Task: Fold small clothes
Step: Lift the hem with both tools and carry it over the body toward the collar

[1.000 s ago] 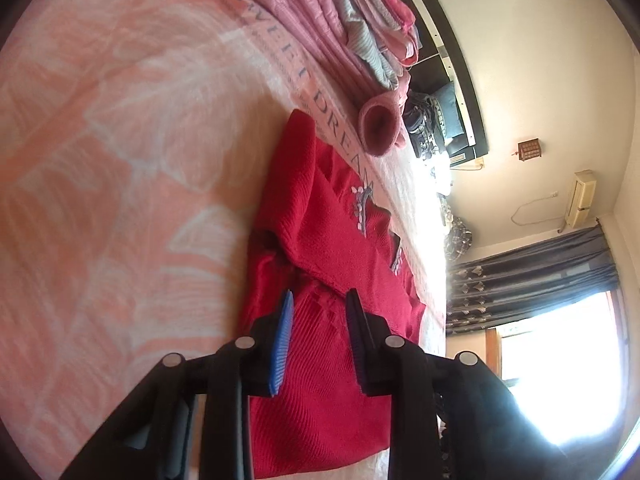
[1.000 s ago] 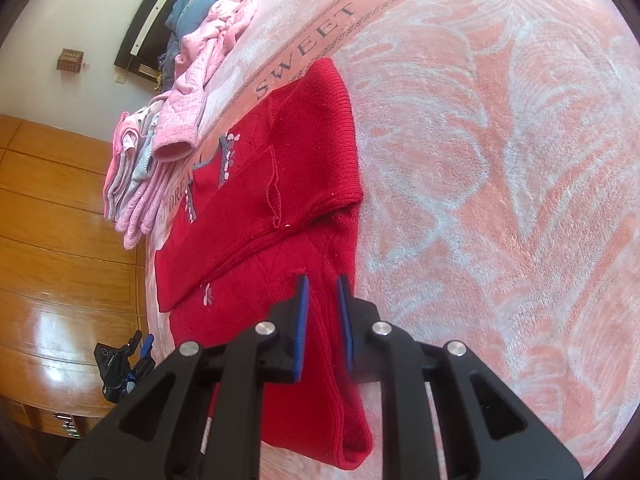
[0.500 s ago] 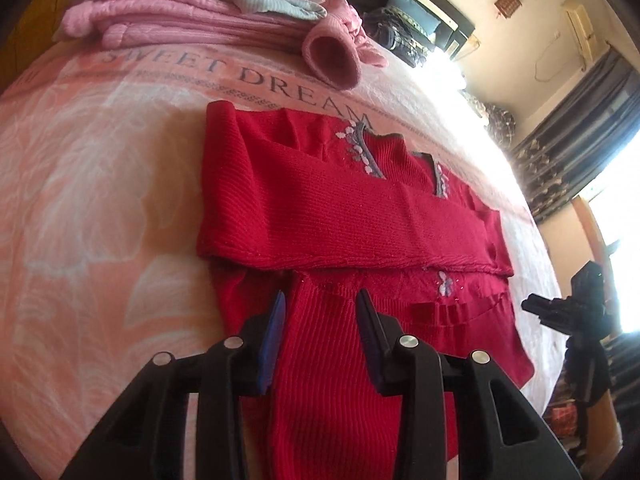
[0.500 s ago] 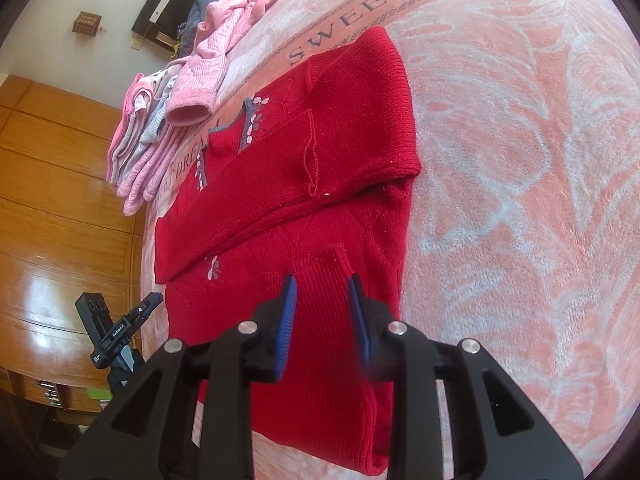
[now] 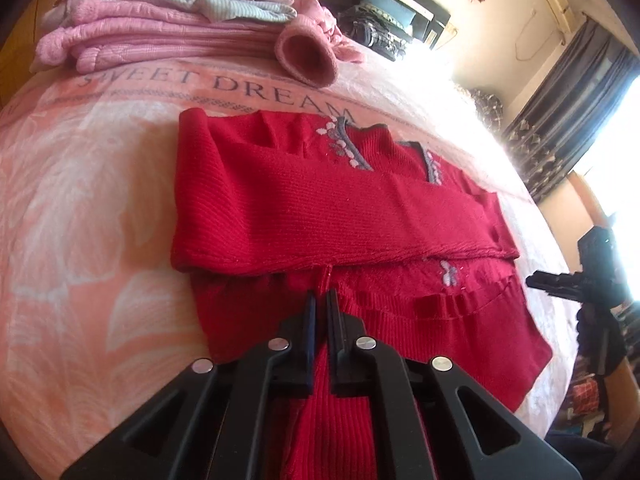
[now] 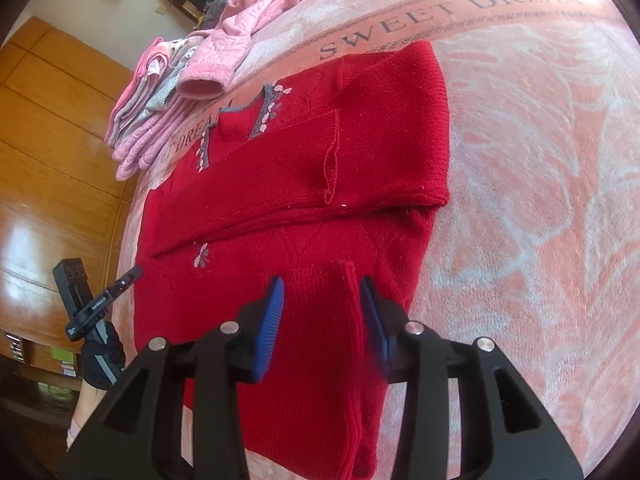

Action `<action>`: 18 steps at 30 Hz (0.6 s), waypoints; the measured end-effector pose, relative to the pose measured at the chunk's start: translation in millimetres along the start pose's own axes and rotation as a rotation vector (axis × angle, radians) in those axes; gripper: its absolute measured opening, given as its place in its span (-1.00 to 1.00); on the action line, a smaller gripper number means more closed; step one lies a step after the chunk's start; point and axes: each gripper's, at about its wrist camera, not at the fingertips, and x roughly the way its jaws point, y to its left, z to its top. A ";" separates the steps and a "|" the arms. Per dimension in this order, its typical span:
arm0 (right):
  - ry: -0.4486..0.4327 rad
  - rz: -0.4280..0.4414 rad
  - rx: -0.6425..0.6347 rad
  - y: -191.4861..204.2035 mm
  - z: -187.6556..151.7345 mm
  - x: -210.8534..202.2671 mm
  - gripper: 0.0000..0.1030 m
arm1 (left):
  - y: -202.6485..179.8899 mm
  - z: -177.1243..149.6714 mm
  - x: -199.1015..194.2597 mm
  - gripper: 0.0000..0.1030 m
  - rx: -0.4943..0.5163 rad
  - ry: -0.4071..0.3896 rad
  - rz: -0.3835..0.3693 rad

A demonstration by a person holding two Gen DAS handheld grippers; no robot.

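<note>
A red knit sweater [image 5: 320, 212] lies flat on the pink blanket [image 5: 80, 208], its sleeves folded across the chest. My left gripper [image 5: 321, 300] is at the sweater's near hem, shut on a thin raised ridge of red fabric. In the right wrist view the same sweater [image 6: 300, 168] fills the middle. My right gripper [image 6: 321, 284] stands open over the hem on that side. A loose fold of red knit rises between its blue pads [image 6: 272, 312], and neither pad presses on it.
A stack of folded pink and grey clothes [image 5: 160, 20] sits at the far end by the "SWEET DREAM" lettering, also in the right wrist view [image 6: 160, 92]. A black clamp stand [image 5: 588, 276] stands off the bed edge. Wooden cupboards [image 6: 48, 160] lie beyond.
My left gripper's fingers have come together onto the sweater's hem. My right gripper, nearly shut a second ago, has spread wide. Both views have swung to face the sweater.
</note>
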 end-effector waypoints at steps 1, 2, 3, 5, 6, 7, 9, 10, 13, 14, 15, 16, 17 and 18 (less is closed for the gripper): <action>0.004 -0.009 -0.016 0.7 1.5 2.9 -0.23 | 0.5 0.8 -3.0 -0.92 -0.004 -0.008 -0.005; 0.011 -0.015 -0.026 0.6 2.5 6.9 -0.23 | 0.9 0.7 -4.3 -0.92 0.000 -0.008 -0.004; 0.021 -0.022 -0.030 -0.5 3.0 11.0 -0.23 | 1.1 0.4 -4.3 -0.92 0.003 -0.007 -0.003; 0.036 -0.052 -0.028 -3.9 3.1 19.9 -0.23 | 3.1 -1.1 -1.4 -0.92 -0.002 0.000 -0.004; 0.038 -0.057 -0.029 -5.6 3.1 23.4 -0.22 | 4.2 -2.5 1.3 -0.92 -0.005 0.006 0.001; 0.039 -0.054 -0.030 -6.7 2.9 25.5 -0.22 | 5.3 -3.5 4.5 -0.92 -0.008 0.014 0.007; 0.041 -0.052 -0.044 -5.7 3.9 27.3 -0.22 | 6.3 -5.3 11.3 -0.92 -0.007 0.030 0.019; 0.047 -0.059 -0.064 -3.0 3.9 27.4 -0.23 | 5.7 -6.4 15.2 -0.92 -0.003 0.043 0.031; 0.068 -0.092 -0.147 9.4 1.3 29.1 -0.46 | -0.1 -8.7 26.9 -0.91 0.044 0.080 0.116; 0.077 -0.093 -0.165 12.5 -0.3 30.4 -0.52 | -2.5 -9.5 29.3 -0.90 0.061 0.084 0.135; 0.078 -0.110 -0.181 14.9 -1.8 31.2 -0.57 | -4.5 -10.0 30.3 -0.89 0.074 0.084 0.148; 0.077 -0.129 -0.196 16.6 -2.8 31.3 -0.72 | -6.2 -10.0 30.6 -0.89 0.081 0.084 0.158; 0.076 -0.140 -0.204 17.0 -3.4 30.9 -0.82 | -7.1 -10.0 29.8 -0.89 0.083 0.081 0.166; 0.072 -0.135 -0.203 16.6 -3.4 28.6 -0.92 | -7.9 -9.9 28.3 -0.89 0.084 0.075 0.172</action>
